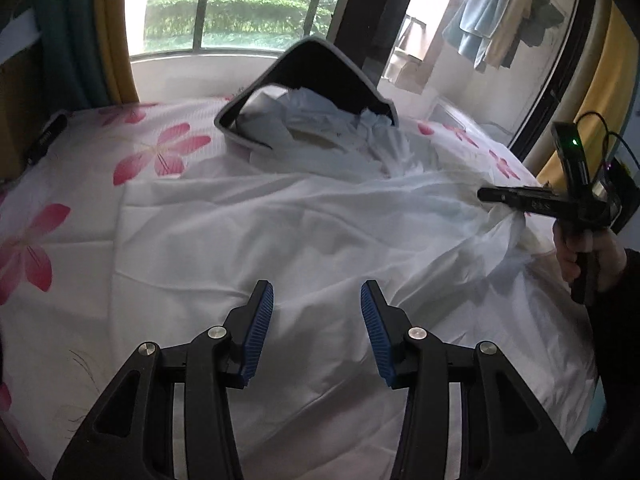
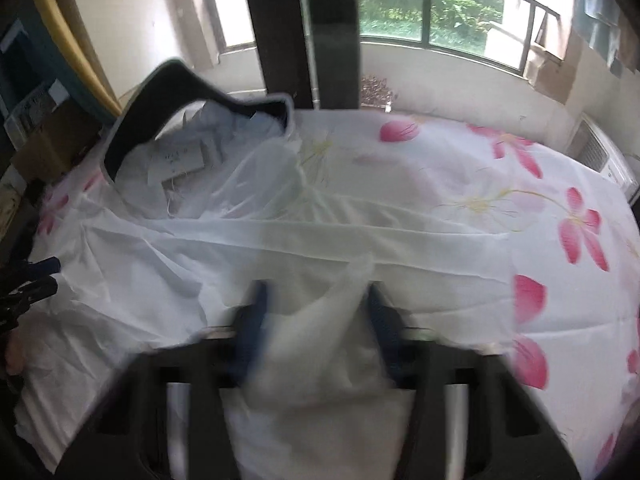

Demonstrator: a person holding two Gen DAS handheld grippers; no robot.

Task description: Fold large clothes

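A large white garment [image 1: 288, 236] with a dark, grey-edged collar [image 1: 320, 76] lies spread on a flowered bed. My left gripper [image 1: 317, 316] is open and empty, just above the garment's near part. My right gripper [image 1: 504, 200] is at the right side of the bed, and a bunch of white cloth hangs from its fingers. In the blurred right wrist view the jaws stand apart with a fold of the garment [image 2: 320, 320] between the blue pads [image 2: 256, 320]. The collar [image 2: 160, 92] stands at the far left there.
The bed sheet [image 1: 80, 184] is white with pink flowers. A window with a railing [image 1: 232, 12] is behind the bed. Clothes hang on a line [image 1: 500, 32] at the back right. A yellow and teal curtain [image 1: 92, 40] hangs at the left. A white radiator [image 2: 600, 156] stands at the right.
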